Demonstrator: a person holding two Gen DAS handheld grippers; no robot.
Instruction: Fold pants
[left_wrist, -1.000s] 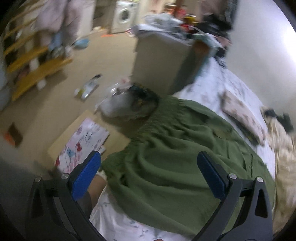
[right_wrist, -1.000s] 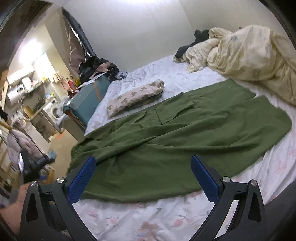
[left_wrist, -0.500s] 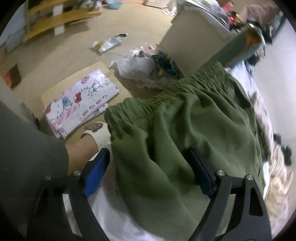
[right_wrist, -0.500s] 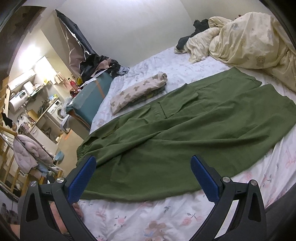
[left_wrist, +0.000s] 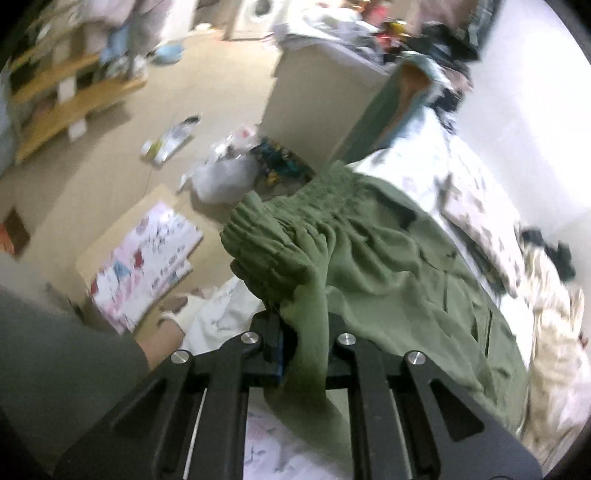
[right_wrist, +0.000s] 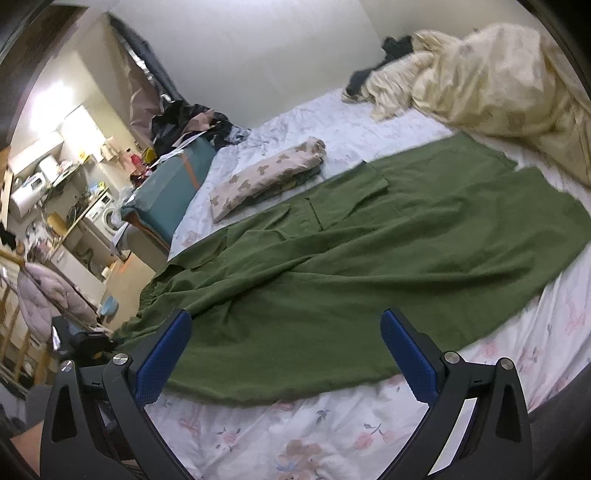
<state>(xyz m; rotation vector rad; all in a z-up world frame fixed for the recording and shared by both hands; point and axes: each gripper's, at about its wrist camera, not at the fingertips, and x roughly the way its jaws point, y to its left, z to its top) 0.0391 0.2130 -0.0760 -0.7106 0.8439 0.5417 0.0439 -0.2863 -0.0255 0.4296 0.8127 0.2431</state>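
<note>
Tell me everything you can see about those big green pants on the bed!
The olive-green fabric pants lie spread across the floral white bedsheet, legs stretching toward the cream rumpled duvet. They look soft and wrinkly, with a gathered elastic waistband and flap pockets. The left gripper has its jaws shut on a waistband corner, lifting it. The right gripper hovers open above the nearer leg, apparently not touching it.

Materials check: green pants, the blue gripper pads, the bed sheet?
Green pants: matte woven cloth, probably cotton; soft creases, gathered elastic waistband. Blue pads on the right gripper: likely rubber or textured plastic; fine dotted surface. Bed sheet: thin printed cotton-like fabric with floral pattern and wrinkles. The left gripper pinches the waistband.
</note>
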